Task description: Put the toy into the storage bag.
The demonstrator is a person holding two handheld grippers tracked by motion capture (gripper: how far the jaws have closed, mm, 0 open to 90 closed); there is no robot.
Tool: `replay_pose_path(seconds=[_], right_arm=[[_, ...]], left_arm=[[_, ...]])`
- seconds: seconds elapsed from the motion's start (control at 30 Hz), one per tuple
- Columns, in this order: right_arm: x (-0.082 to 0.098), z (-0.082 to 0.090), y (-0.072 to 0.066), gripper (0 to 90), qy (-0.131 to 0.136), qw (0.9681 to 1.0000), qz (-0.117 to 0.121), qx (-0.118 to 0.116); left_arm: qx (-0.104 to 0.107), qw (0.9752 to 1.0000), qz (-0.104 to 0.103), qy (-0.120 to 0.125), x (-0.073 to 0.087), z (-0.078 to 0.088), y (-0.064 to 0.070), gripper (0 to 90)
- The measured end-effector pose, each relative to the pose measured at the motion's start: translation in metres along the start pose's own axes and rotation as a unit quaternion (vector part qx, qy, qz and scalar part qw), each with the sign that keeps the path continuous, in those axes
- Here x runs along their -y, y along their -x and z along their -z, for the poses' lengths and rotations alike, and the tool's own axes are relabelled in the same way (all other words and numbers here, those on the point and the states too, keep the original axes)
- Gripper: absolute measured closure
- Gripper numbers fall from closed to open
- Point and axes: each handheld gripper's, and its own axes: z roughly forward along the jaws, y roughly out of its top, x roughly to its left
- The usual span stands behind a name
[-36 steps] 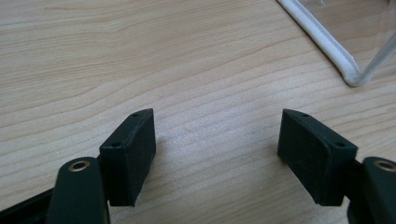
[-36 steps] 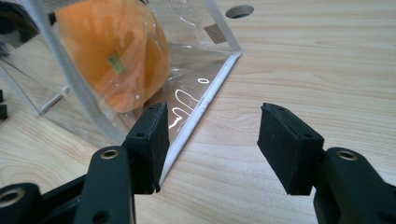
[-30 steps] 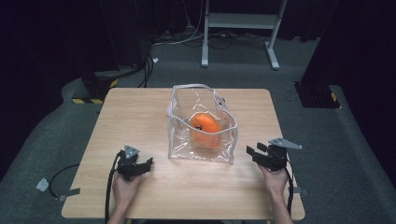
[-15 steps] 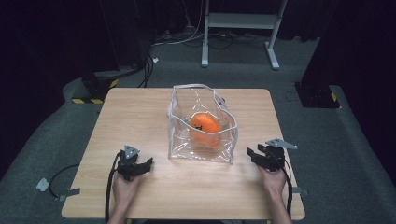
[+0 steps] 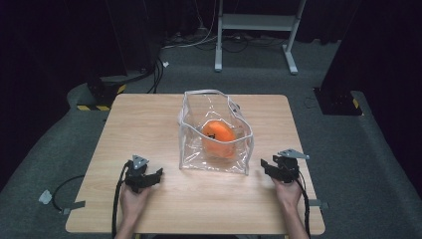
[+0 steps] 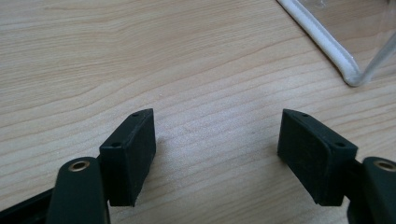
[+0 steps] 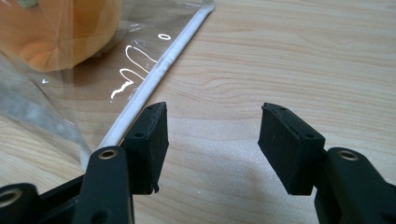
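Two grippers are in my hands, one on each side of a light wooden table (image 5: pixel 149 124) with rounded corners. It stands on grey carpet in a dark room. Beyond the far edge I see a white metal frame (image 5: pixel 256 22) on two legs, a tangle of cables (image 5: pixel 164 59) on the floor, and black bases with yellow-and-black striped tape (image 5: pixel 102 102) at the left. A dark stand (image 5: pixel 341 97) sits off the right far corner.

On the table, between my hands and somewhat farther from me, stands a clear plastic bag (image 5: pixel 199 149) with white piping along its edges and a looped handle at the top. It stands upright and open. Inside it lies an orange round object (image 5: pixel 218 137) with a small dark mark on top; I cannot tell what it is. In the right gripper view it shows as a blurred orange shape (image 7: pixel 60 32) behind the plastic.

My left gripper (image 5: pixel 144 177) rests low over the near left part of the table, well apart from the bag, its jaws spread wide with bare wood between them. In its own view, the bag's white bottom corner (image 6: pixel 348 74) lies ahead and to the right, not touching the jaws.

My right gripper (image 5: pixel 278 167) sits near the bag's right bottom corner, jaws likewise wide apart and holding nothing. From its own camera, the bag's piped edge (image 7: pixel 159 74) runs just beside the left pad (image 7: pixel 149 140); I cannot tell whether they touch.
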Motion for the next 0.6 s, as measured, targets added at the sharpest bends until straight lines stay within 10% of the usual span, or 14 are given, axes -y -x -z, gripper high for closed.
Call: replay_pose_path(seconds=[0.6], right_arm=[[0.009, -0.014, -0.006, 35.3, -0.035, 0.9974, 0.039, 0.048]], left_arm=[[0.000, 1.0000, -0.004, -0.004, 0.000, 0.001, -0.001, 27.7]])
